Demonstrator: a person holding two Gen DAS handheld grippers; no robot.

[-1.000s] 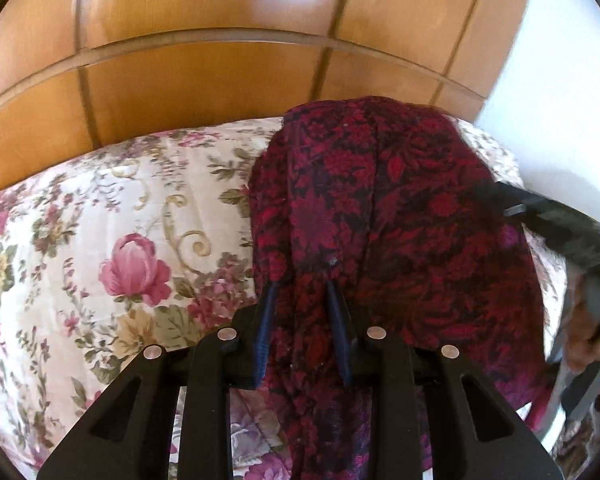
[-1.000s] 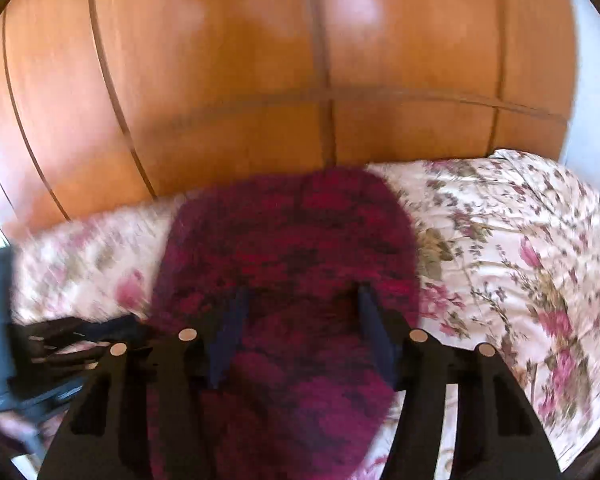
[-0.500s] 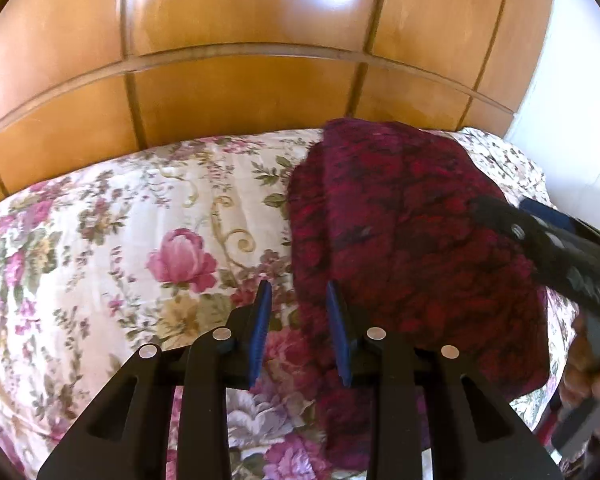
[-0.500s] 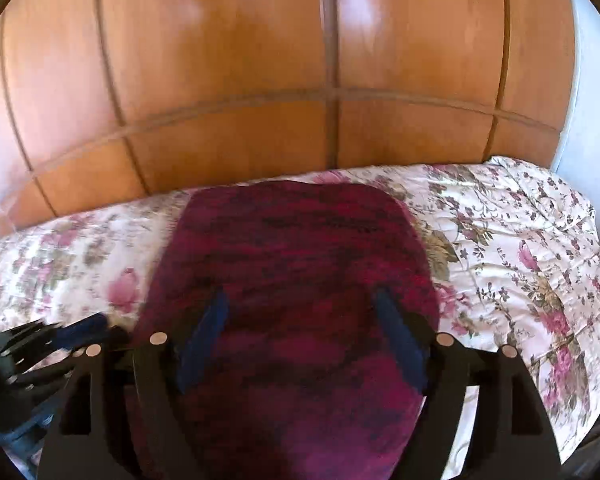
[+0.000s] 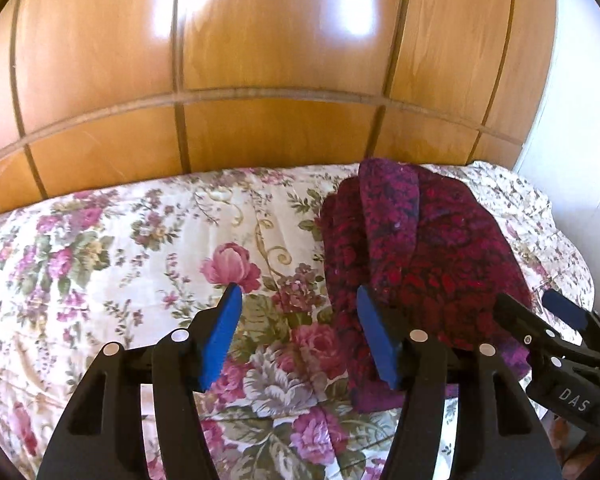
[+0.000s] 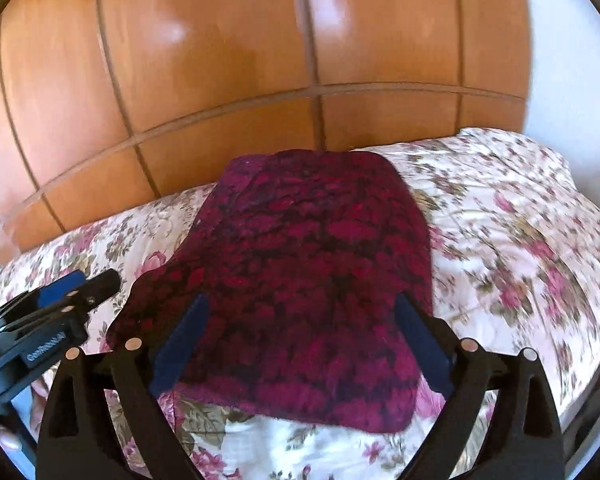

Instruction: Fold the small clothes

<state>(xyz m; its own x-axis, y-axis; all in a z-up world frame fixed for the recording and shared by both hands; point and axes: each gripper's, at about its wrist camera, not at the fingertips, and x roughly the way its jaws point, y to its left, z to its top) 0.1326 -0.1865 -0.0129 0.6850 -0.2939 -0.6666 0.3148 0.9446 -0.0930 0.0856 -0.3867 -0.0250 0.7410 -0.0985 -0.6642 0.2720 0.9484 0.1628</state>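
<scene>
- Left gripper [image 5: 298, 300]: its 2 blue fingers stand spread apart, nothing between them, above the floral bedspread [image 5: 140, 248].
- Right gripper [image 6: 300, 312]: fingers wide apart, empty, over the garment.
- Dark red patterned garment [image 6: 312, 264]: lies folded on the bedspread, ahead of the right gripper and to the left gripper's right.
- Wooden headboard [image 5: 260, 80] stands beyond.

From my seat, the right gripper [image 5: 556, 320] runs off the left wrist view's edge at four o'clock, the left gripper [image 6: 76, 286] is cut off at eight o'clock in the right wrist view, and the bedspread [image 6: 532, 248] there smears with blur at three o'clock.
</scene>
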